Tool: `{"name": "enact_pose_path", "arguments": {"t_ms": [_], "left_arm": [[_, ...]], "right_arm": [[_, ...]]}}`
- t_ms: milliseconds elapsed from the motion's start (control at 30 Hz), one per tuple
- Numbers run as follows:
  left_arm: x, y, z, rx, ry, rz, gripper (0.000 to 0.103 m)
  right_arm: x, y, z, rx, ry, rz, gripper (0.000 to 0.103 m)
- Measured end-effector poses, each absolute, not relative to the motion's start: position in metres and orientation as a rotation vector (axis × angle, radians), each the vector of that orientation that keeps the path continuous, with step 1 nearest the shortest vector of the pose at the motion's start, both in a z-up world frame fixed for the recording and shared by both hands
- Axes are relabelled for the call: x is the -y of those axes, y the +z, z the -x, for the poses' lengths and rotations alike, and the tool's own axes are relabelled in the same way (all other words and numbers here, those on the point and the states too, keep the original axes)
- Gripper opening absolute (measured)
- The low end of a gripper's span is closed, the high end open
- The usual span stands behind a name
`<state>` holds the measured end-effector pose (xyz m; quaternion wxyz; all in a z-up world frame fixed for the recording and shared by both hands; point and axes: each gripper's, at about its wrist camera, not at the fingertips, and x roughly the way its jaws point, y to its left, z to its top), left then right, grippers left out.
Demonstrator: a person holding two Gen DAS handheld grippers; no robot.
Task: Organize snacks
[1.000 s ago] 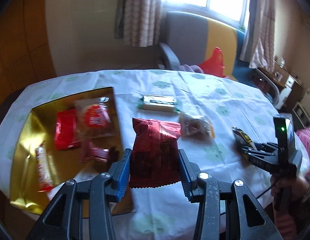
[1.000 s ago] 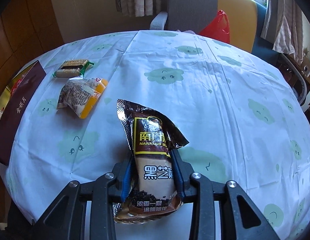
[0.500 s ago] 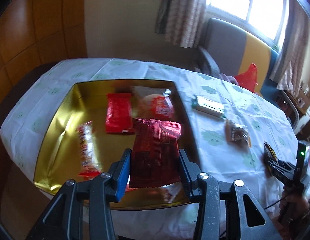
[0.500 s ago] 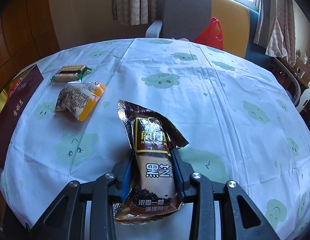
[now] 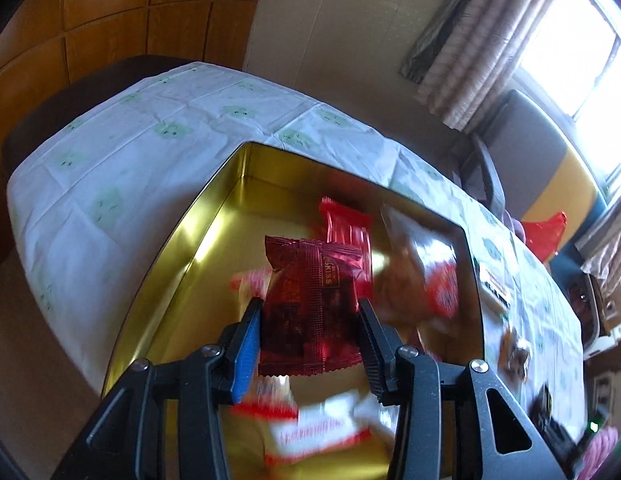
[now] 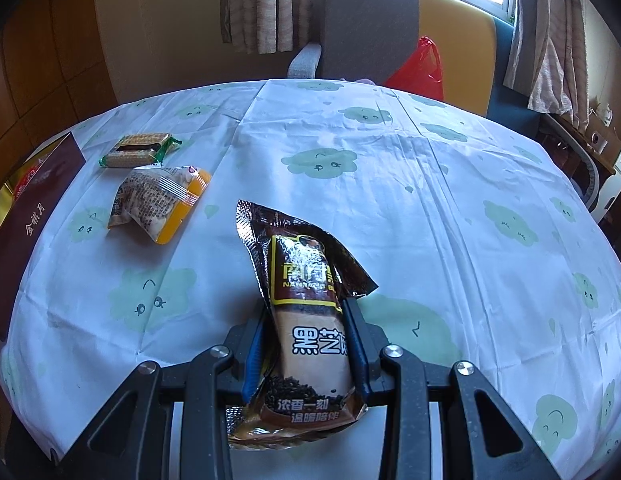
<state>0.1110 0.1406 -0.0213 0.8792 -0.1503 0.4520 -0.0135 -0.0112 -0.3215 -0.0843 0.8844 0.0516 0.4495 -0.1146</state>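
Note:
My left gripper (image 5: 308, 316) is shut on a dark red snack packet (image 5: 310, 304) and holds it above the open gold tin (image 5: 182, 256). Several red and white snack packs (image 5: 346, 232) lie blurred in the tin below it. My right gripper (image 6: 306, 328) is shut on a long brown sesame snack pouch (image 6: 310, 304), held over the white tablecloth (image 6: 450, 200). On the cloth to its left lie an orange-edged snack bag (image 6: 160, 202) and a green-ended biscuit pack (image 6: 140, 150).
A dark red tin lid (image 6: 28, 220) lies at the table's left edge in the right wrist view. A grey and yellow chair (image 6: 390, 32) with a red plastic bag (image 6: 418, 70) stands behind the table. Wood panelling (image 5: 90, 12) lines the wall.
My left gripper has swung left with the red packet, from over the cloth beside the tin to above the tin's inside, and it has rolled. The right gripper has stayed put.

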Motion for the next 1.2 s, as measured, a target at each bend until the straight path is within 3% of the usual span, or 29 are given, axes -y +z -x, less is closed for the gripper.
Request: {"name": "enact_pose_path", "arguments": {"t_ms": [333, 1200], "left_arm": [[-0.124, -0.040, -0.184, -0.977, 0.046, 0.217, 0.052], [-0.080, -0.013, -0.051, -0.835, 0.026, 0.055, 0.058]], "right_arm": [[0.322, -0.084, 0.011, -0.935, -0.236, -0.107, 0.037], [0.318, -0.085, 0.013, -0.914, -0.263, -0.082, 0.037]]}}
